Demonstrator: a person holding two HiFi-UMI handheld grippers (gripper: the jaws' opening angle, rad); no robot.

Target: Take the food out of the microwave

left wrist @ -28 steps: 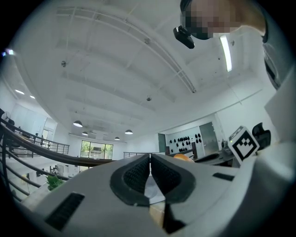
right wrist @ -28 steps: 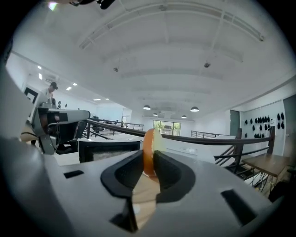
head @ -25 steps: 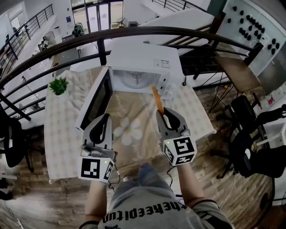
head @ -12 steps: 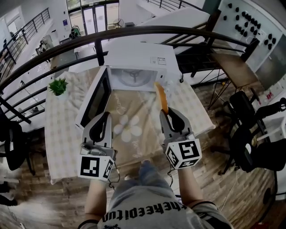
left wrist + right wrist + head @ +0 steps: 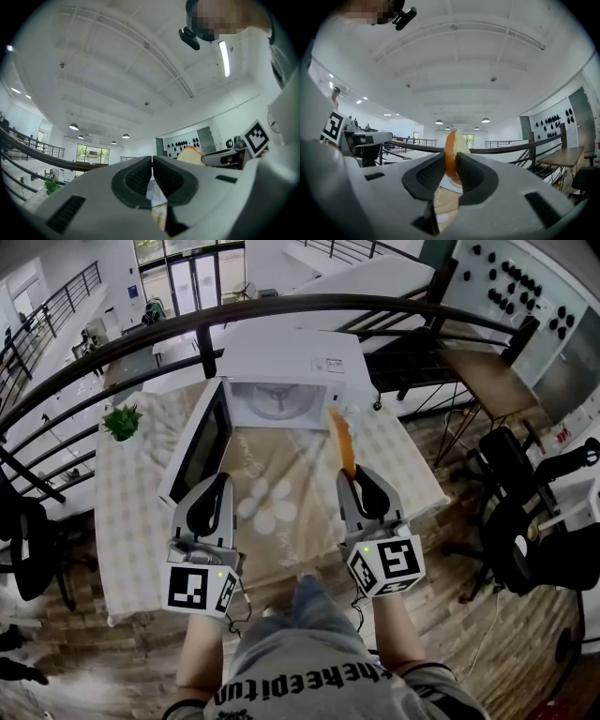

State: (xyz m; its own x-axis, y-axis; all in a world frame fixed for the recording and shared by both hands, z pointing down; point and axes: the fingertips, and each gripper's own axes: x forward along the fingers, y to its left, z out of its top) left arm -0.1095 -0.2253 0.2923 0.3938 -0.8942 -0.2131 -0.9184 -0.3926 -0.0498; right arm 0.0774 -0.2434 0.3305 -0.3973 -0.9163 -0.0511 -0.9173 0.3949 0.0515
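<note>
A white microwave [image 5: 291, 367] stands at the far side of the table with its door [image 5: 199, 451] swung open to the left and its cavity [image 5: 279, 404] showing only the turntable. My right gripper [image 5: 351, 476] is shut on a long orange piece of food [image 5: 341, 442], a bread-like piece with a brown crust [image 5: 452, 154], held on edge in front of the microwave above the table. My left gripper [image 5: 218, 486] hovers near the door's lower end, jaws together and holding nothing [image 5: 153, 174].
The table carries a beige checked cloth [image 5: 131, 512] with a flower-print mat [image 5: 267, 507]. A small potted plant [image 5: 123, 420] sits at its far left corner. A dark curved railing [image 5: 281, 310] runs behind the microwave. Office chairs [image 5: 525, 521] stand to the right.
My right gripper has drawn the orange food a little further back from the microwave opening and slightly to the right. The left gripper has barely moved.
</note>
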